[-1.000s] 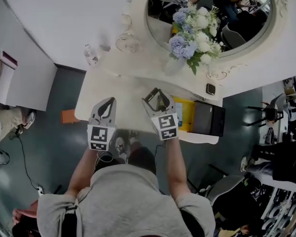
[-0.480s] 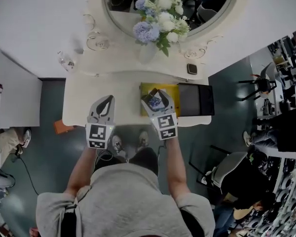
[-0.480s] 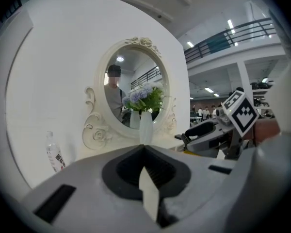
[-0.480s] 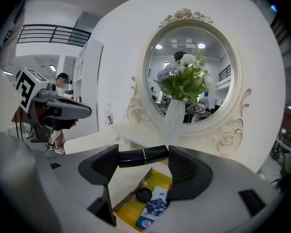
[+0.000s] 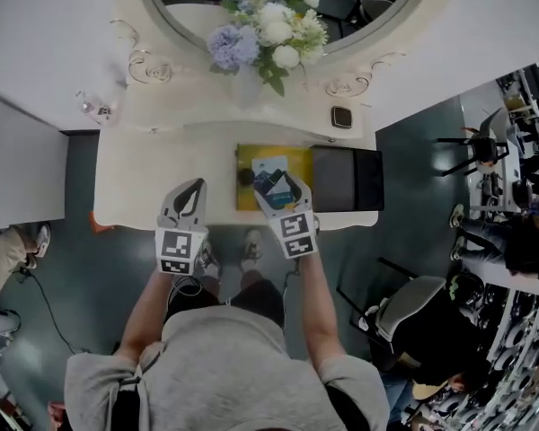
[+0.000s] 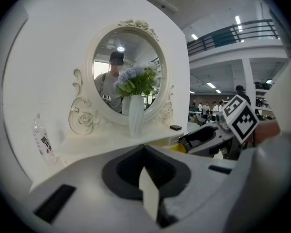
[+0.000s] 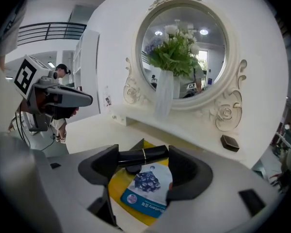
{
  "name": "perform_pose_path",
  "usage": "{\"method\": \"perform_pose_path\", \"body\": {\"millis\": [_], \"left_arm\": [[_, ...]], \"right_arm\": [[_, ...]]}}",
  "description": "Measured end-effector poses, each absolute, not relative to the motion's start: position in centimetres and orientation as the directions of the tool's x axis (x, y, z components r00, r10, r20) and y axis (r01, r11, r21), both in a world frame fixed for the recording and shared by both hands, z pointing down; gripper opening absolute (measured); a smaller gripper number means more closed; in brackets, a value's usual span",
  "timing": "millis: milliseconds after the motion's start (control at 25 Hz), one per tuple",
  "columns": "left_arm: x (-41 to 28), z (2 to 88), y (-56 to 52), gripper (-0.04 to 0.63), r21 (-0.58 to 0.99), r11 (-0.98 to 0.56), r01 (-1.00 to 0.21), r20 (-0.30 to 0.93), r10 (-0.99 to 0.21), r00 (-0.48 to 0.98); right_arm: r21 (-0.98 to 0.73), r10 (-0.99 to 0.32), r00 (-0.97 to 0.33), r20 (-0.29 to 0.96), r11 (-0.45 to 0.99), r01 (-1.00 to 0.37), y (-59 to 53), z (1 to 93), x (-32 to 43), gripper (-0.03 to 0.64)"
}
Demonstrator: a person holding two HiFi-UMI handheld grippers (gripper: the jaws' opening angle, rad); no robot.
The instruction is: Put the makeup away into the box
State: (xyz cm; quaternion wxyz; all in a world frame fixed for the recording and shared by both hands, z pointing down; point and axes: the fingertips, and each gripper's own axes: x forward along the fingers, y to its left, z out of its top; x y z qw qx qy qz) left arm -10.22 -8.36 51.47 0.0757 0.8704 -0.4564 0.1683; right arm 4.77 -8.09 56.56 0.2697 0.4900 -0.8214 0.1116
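My right gripper [image 5: 275, 180] [image 7: 141, 154] hovers over a yellow tray [image 5: 298, 158] [image 7: 117, 192] on the white dressing table [image 5: 144, 187]. Its jaws are shut on the ends of a black lipstick tube [image 7: 140, 155], which lies crosswise between them. Below it on the tray lie a blueberry-print sachet [image 5: 269, 163] [image 7: 148, 186] and a small round dark item [image 5: 245, 177] [image 7: 130, 168]. A black box [image 5: 346, 178] stands right of the tray. My left gripper [image 5: 194, 187] [image 6: 144, 149] hangs shut and empty over the table's front edge, left of the tray.
An ornate round mirror [image 5: 404, 16] with a white vase of flowers [image 5: 251, 79] stands at the back. A small black case [image 5: 340, 117] and a clear bottle [image 5: 92, 108] [image 6: 42, 141] rest on the rear ledge. Chairs stand on the floor at right.
The table has slid down and left in the head view. My right gripper went from over bare white tabletop to over the yellow tray. Neither gripper's jaws changed.
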Motion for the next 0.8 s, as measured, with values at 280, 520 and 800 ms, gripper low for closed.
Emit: {"method": "perform_pose_path", "body": {"millis": [280, 520, 800], "left_arm": [[-8.8, 55.1, -8.0, 0.0, 0.003, -0.52, -0.854, 0.421, -0.774, 0.473], [-8.8, 57.8, -7.4, 0.0, 0.018, -0.48, -0.877, 0.463, -0.774, 0.433], [-9.0, 59.5, -6.9, 0.0, 0.034, -0.438, -0.898, 0.489, -0.776, 0.398]], "right_arm": [[0.051, -0.654, -0.426, 0.625, 0.578, -0.814, -8.9, 61.9, 5.1, 0.327], [0.038, -0.581, -0.436, 0.687, 0.628, -0.777, -9.0, 65.6, 5.1, 0.327], [0.036, -0.515, -0.415, 0.75, 0.658, -0.752, -8.9, 68.3, 5.3, 0.327]]}}
